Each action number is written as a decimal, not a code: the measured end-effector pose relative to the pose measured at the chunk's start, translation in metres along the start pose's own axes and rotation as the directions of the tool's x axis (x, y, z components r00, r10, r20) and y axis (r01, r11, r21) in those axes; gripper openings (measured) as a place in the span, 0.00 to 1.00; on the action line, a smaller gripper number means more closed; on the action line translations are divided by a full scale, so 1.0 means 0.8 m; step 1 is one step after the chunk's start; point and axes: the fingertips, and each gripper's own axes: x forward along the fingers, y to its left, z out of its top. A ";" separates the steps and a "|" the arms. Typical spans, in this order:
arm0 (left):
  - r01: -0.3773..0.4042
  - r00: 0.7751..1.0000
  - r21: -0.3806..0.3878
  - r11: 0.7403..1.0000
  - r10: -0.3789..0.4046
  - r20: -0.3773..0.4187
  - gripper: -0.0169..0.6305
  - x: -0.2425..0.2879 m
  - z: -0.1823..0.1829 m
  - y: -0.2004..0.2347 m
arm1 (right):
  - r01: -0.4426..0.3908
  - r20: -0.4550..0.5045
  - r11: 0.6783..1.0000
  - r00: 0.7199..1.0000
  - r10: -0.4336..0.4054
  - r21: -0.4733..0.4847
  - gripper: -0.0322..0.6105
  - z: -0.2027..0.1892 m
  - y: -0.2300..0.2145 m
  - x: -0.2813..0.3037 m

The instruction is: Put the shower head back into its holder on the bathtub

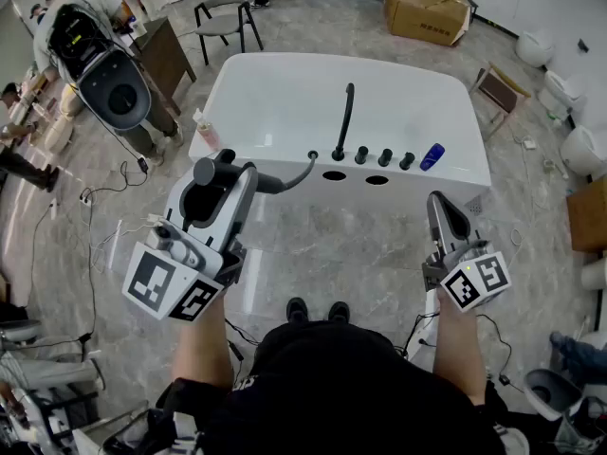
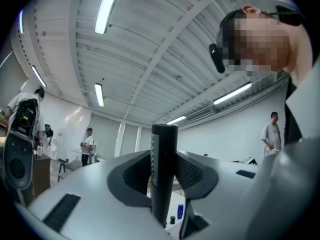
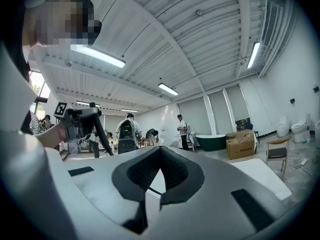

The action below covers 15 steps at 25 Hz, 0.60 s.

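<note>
The white bathtub (image 1: 285, 83) stands in front of me, with a black spout (image 1: 344, 117), several black knobs (image 1: 384, 157) and two dark holes (image 1: 334, 175) in its near deck. My left gripper (image 1: 228, 171) hovers over the tub's near left corner. It is shut on the black shower head (image 2: 164, 154), which stands upright between the jaws. Its dark hose (image 1: 296, 174) curves back to the deck. My right gripper (image 1: 442, 205) is off the near right corner, shut and empty, jaw tips touching in the right gripper view.
A blue bottle (image 1: 432, 156) lies on the deck's right end and a pink bottle (image 1: 206, 133) stands at its left corner. People, a chair (image 1: 226, 12), cardboard boxes (image 1: 427, 9) and toilets (image 1: 579, 150) surround the tub. Cables (image 1: 104, 192) trail over the floor at left.
</note>
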 end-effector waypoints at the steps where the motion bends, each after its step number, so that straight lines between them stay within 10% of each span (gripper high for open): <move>1: 0.041 0.998 0.017 0.999 -0.041 0.042 0.24 -0.006 0.021 -0.015 | -0.001 -0.002 1.000 1.000 0.001 0.001 0.07 0.000 0.003 -0.001; 5: 0.118 0.990 0.099 0.988 -0.125 0.065 0.24 -0.013 0.053 -0.043 | -0.009 -0.005 1.000 1.000 0.009 0.008 0.07 -0.002 0.014 -0.002; 15: -0.078 0.972 -0.031 0.996 0.069 -0.223 0.24 -0.008 -0.089 0.044 | -0.023 -0.015 1.000 1.000 0.023 0.017 0.07 -0.005 0.033 -0.005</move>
